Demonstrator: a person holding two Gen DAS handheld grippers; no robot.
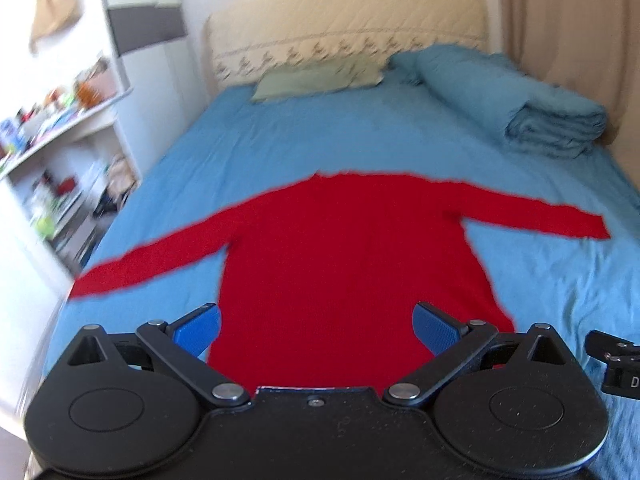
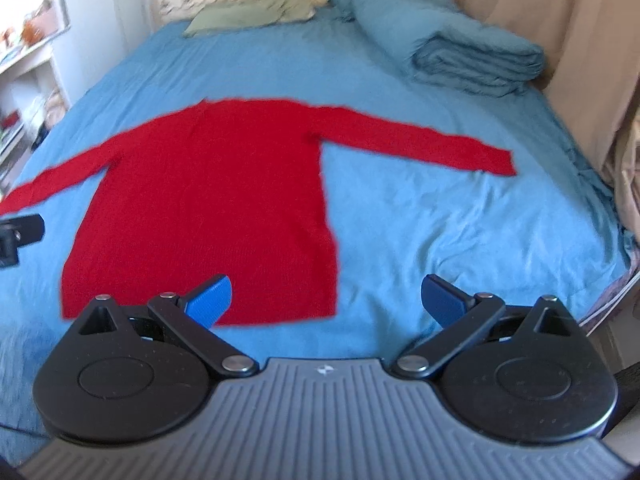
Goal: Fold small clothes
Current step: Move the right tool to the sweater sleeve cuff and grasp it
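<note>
A red long-sleeved sweater (image 1: 344, 256) lies flat on the blue bed sheet (image 1: 320, 136), sleeves spread out to both sides, hem nearest me. It also shows in the right wrist view (image 2: 208, 208). My left gripper (image 1: 316, 330) is open and empty, above the middle of the hem. My right gripper (image 2: 326, 300) is open and empty, above the hem's right corner. The right gripper's edge shows in the left wrist view (image 1: 616, 360); the left gripper's edge shows in the right wrist view (image 2: 20, 234).
A folded blue duvet (image 1: 532, 108) and a green pillow (image 1: 316, 78) lie at the head of the bed. White shelves (image 1: 56, 152) with clutter stand along the left side. A beige curtain (image 2: 560, 32) hangs on the right.
</note>
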